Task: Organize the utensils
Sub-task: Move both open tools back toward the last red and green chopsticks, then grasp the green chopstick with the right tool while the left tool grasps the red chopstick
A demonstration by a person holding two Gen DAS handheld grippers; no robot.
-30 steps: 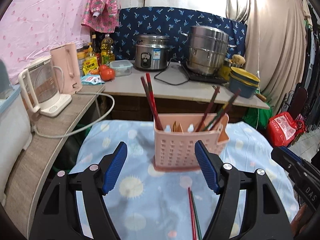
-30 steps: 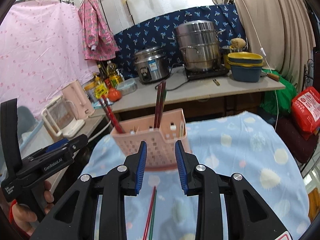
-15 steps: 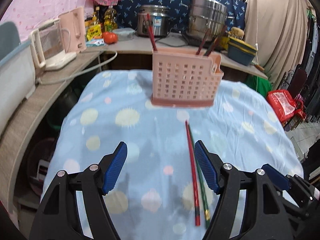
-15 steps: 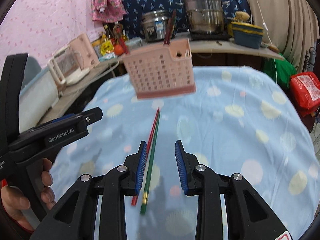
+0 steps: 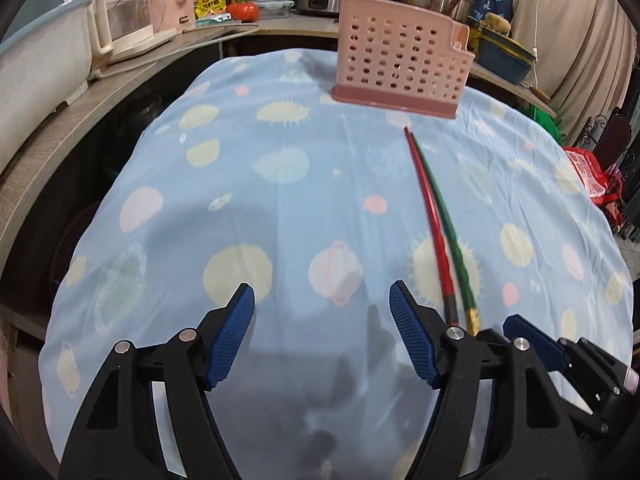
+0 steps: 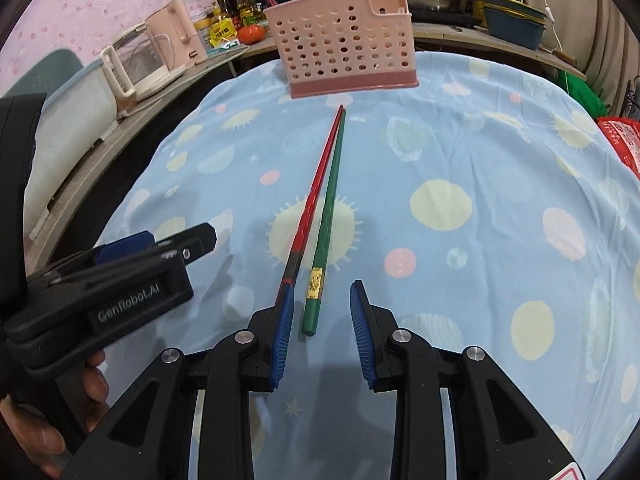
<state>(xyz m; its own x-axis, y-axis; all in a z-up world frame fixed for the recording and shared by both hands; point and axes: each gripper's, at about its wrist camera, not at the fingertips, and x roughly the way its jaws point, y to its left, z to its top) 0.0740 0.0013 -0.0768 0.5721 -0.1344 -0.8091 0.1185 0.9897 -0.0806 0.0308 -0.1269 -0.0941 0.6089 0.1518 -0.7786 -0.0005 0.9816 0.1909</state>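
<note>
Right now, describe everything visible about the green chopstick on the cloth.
The green chopstick is slim, tapered and glossy, plastic by its look, with a gold patterned band near its thick end. It lies flat on the blue spotted tablecloth, alongside a red chopstick, tips converging toward the pink utensil basket. Its thick end lies between the right hand-held gripper's open jaws, untouched.

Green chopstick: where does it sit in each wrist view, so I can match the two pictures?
Left wrist: green chopstick lies right of centre, running down beside the red chopstick on its right.
Right wrist: centre, near end between the open right gripper fingers.
Shared landmark: pink utensil basket beyond both tips.
</note>
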